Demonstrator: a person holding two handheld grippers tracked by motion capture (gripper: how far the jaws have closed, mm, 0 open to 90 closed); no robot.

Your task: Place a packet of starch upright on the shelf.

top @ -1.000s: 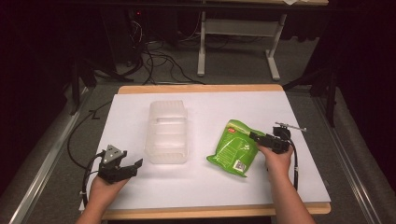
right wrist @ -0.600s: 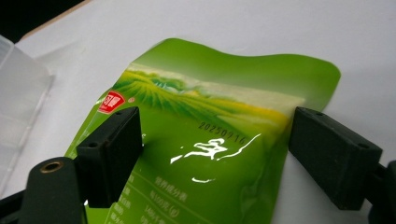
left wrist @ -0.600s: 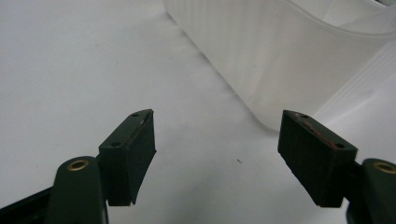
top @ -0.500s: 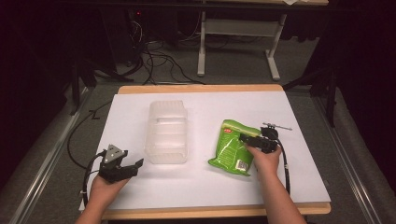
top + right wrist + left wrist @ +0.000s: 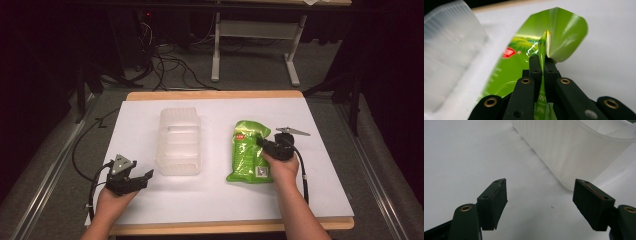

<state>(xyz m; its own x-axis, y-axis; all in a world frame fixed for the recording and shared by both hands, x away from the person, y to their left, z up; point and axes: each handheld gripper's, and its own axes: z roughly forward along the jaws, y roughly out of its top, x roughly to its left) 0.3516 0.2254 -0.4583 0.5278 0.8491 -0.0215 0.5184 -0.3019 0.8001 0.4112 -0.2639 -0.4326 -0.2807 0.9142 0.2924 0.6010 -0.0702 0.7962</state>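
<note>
Right gripper (image 5: 543, 65): jaws just closed, pinching glossy green foil snack bag's (image 5: 248, 150) edge.
Left gripper (image 5: 544, 197): jaws spread, idle.
Left to do: likely bag into clear ribbed plastic tub (image 5: 179, 141).

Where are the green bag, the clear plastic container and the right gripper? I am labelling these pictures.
green bag (image 5: 246, 155), high view, front panel.
clear plastic container (image 5: 179, 142), high view, ribbed top.
right gripper (image 5: 543, 65), right gripper view, between fingertips.

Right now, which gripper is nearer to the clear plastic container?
Left. The left gripper rests open just beside the clear plastic container's near corner; the right gripper pinches the green bag farther off.
</note>
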